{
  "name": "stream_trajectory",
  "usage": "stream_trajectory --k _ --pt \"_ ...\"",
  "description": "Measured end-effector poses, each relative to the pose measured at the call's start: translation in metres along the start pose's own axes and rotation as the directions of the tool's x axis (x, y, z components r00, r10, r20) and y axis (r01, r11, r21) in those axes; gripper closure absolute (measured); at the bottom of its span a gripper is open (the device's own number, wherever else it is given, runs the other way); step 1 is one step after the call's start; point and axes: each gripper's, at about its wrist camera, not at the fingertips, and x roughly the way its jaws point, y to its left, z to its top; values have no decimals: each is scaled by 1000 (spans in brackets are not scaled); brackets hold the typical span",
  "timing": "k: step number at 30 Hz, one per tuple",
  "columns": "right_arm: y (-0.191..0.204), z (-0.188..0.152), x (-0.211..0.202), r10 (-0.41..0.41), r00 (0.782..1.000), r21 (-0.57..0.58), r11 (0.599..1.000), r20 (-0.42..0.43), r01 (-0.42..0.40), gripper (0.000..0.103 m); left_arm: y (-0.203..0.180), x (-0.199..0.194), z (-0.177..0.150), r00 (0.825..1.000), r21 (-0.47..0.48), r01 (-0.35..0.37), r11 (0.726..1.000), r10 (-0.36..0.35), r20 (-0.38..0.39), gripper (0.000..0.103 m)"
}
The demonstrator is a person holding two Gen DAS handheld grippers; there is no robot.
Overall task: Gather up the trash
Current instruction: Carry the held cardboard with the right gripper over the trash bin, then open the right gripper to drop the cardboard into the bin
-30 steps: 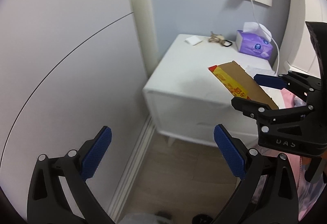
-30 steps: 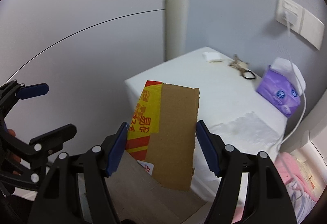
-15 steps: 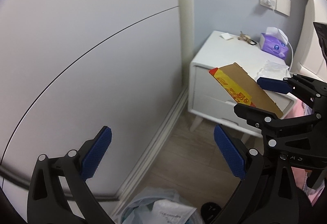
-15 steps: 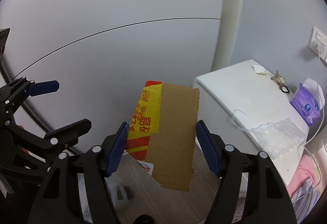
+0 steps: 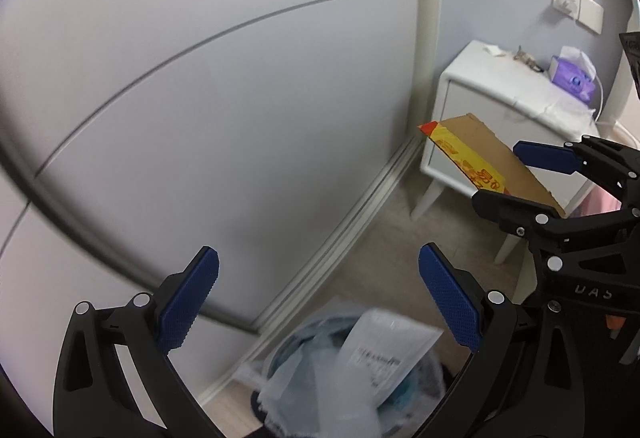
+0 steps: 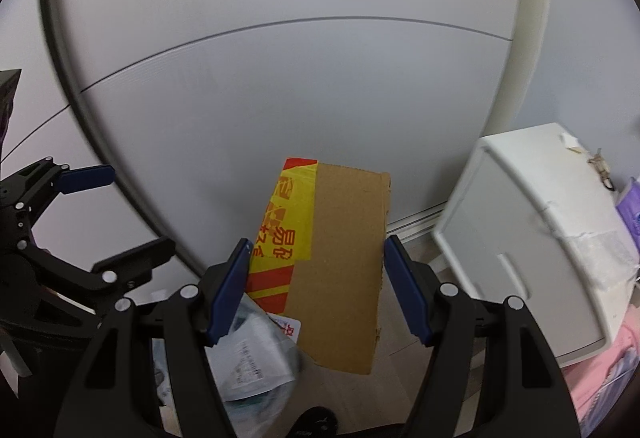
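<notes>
The right tool clamps a taped cardboard box above a lined trash bin on the floor; the left tool gapes wide, empty.

flat brown cardboard piece with yellow-red tape, held tilted above a lined trash bin holding white packaging.

1. The left wrist camera is looking steeply down along the left gripper at the nearby trash bin.
2. The right wrist camera is facing likewise past the right gripper.
3. Both are sharing the bin, the wardrobe door and the nightstand.
</notes>
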Motion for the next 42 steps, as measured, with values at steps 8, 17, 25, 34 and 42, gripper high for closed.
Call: stream_trajectory --k 8,17,25,34,42 --pt "51 -27 14 46 997 -40 998 -61 -48 39 23 -2 -50 998 -35 -36 999 34 -57 6" --pt "82 -55 43 53 989 -94 993 -140 -67 39 39 8 -98 990 -74 -67 995 57 -125 6" --pt "99 -85 77 54 972 -100 992 -227 -79 39 36 25 -135 979 -89 -84 992 65 -194 6" --pt "105 -111 112 63 938 -76 993 -340 -95 39 42 54 -179 952 -131 -93 987 49 -303 6" --pt "117 -135 145 62 906 -120 985 -420 -123 39 43 69 -192 936 -171 -104 980 38 -351 6"
